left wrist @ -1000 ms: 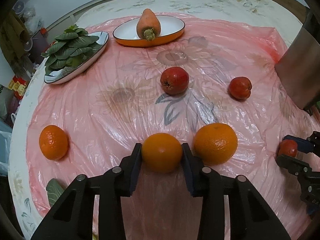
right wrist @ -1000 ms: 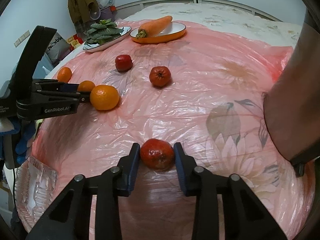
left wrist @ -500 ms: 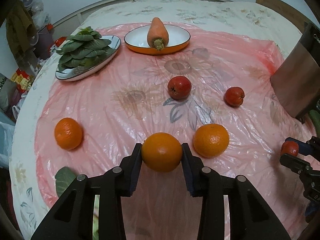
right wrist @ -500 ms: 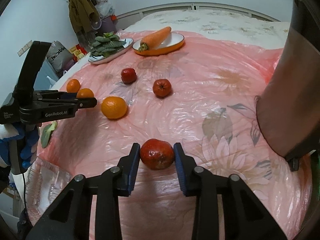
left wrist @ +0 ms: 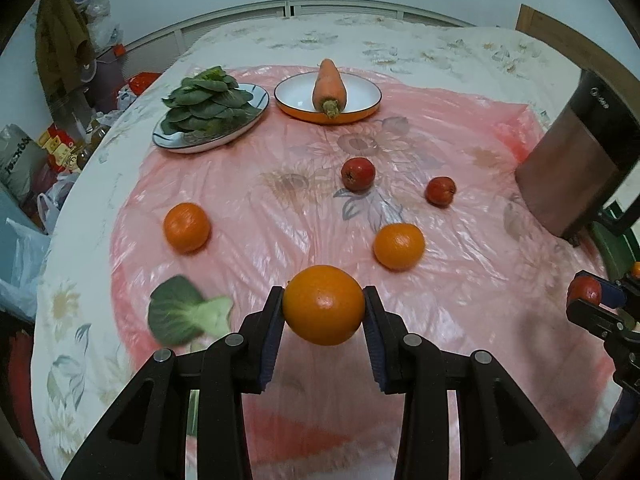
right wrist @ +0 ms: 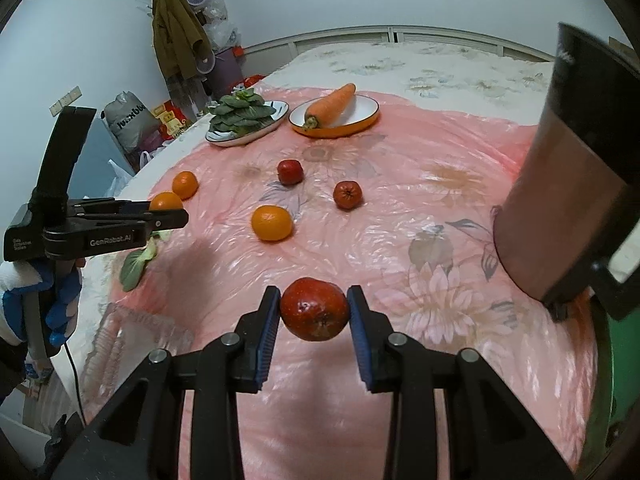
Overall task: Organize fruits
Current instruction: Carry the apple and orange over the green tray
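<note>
My left gripper [left wrist: 324, 308] is shut on an orange [left wrist: 323, 304] and holds it above the pink plastic sheet [left wrist: 280, 216]. My right gripper [right wrist: 313, 310] is shut on a red fruit [right wrist: 314, 309], also lifted off the sheet. In the left wrist view two more oranges [left wrist: 186, 227] [left wrist: 399, 246] and two red fruits [left wrist: 358, 174] [left wrist: 440, 191] lie on the sheet. The right wrist view shows the left gripper [right wrist: 160, 212] at the left with its orange [right wrist: 165, 201], and the right gripper [left wrist: 592, 298] shows at the right edge of the left wrist view.
A plate of leafy greens [left wrist: 210, 110] and an orange-rimmed dish [left wrist: 296, 92] with a carrot [left wrist: 329, 86] stand at the far side. A loose green leaf [left wrist: 180, 314] lies at the near left. A tall brown container [right wrist: 560, 184] stands at the right. A clear plastic tray [right wrist: 136, 340] sits near left.
Both grippers have risen with their fruits, so the table looks farther away. The loose leaf and the clear tray have come more fully into view.
</note>
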A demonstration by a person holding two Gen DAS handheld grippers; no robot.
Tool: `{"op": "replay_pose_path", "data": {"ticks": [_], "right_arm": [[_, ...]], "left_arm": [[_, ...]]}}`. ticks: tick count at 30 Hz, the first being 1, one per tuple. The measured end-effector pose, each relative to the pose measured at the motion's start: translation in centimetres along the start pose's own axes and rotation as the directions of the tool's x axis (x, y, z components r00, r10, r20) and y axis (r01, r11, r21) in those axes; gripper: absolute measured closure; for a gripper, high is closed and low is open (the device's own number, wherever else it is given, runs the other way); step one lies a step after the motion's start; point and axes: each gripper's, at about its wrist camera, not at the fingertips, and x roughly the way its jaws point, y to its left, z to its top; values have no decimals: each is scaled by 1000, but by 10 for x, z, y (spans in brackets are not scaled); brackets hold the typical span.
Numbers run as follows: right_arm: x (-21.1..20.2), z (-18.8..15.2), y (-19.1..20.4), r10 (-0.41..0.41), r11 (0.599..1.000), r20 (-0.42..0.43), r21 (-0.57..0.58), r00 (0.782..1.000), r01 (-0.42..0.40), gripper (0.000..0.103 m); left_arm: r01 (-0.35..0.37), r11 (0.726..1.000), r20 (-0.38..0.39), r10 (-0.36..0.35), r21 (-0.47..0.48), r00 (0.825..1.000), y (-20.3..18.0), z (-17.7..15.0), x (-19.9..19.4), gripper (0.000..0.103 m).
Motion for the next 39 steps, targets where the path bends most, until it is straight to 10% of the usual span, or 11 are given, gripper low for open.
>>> {"op": "replay_pose_path", "data": {"ticks": [18, 39], "right_arm": [[-93, -53, 15, -54, 998, 56, 17, 997, 53, 84], [-156, -123, -76, -172, 968, 85, 200, 981, 153, 84]], "left_arm": [[55, 998, 79, -55, 11, 995, -37, -52, -87, 70], [165, 982, 30, -168, 91, 985, -134, -83, -97, 70]]}}
